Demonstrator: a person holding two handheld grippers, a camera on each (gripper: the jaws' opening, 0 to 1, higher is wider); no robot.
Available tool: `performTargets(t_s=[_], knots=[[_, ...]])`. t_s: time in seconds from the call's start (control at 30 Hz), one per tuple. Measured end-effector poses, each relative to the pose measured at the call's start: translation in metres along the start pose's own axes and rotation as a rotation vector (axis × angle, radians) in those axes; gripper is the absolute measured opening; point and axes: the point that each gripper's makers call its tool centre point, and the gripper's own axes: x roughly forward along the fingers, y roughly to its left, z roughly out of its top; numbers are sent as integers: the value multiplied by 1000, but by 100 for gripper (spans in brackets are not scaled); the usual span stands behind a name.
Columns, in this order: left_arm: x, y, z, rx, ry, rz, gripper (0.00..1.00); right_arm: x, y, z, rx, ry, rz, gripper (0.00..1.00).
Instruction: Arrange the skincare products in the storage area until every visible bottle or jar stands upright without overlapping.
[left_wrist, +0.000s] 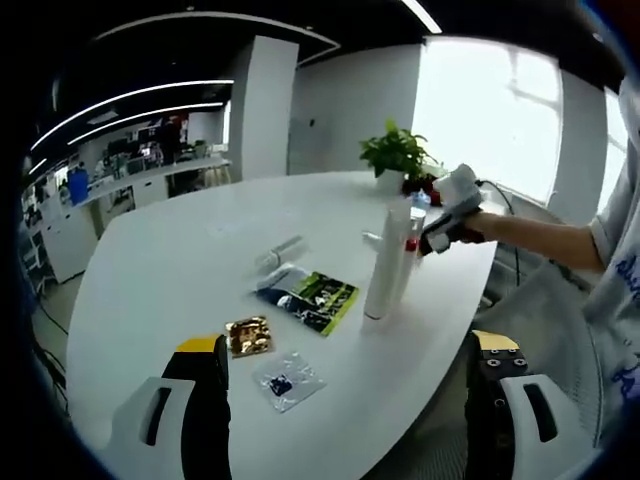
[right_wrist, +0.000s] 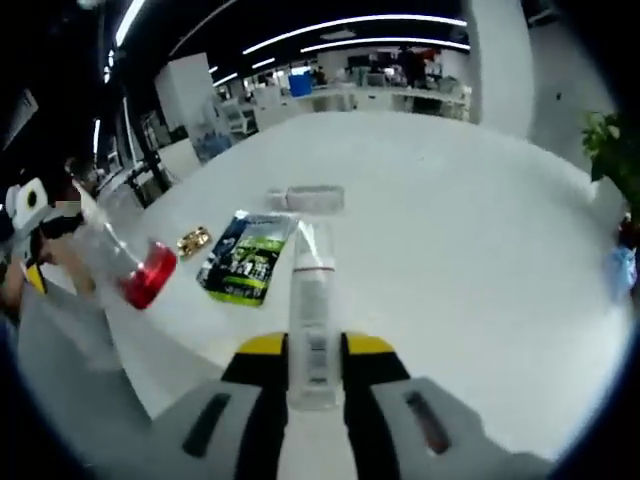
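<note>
Two grippers busy: right gripper fingers clamped on white tube, carried above desk for upright placing beside tall white bottle; left gripper fingers wide apart, empty, over sachets.

no legible text showing anywhere, print on the green-black sachet blurring out, markings on the white tube reading as smears, nothing else carrying lettering
</note>
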Motion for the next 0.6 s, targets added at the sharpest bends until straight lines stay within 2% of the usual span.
performTargets(t_s=[0.07, 0.1, 0.27, 0.43, 0.6], knots=[[0, 3, -3, 69, 37, 28, 97, -11, 1, 7, 11, -46, 0, 19], [0, 2, -3, 72, 40, 27, 97, -17, 1, 11, 19, -64, -6, 19], [3, -10, 7, 31, -1, -20, 97, -46, 9, 29, 20, -163, -1, 19], [5, -17, 14, 36, -17, -41, 96, -72, 24, 48, 8, -255, 18, 19], [9, -25, 21, 14, -47, -76, 94, -93, 40, 64, 12, -330, 83, 19]])
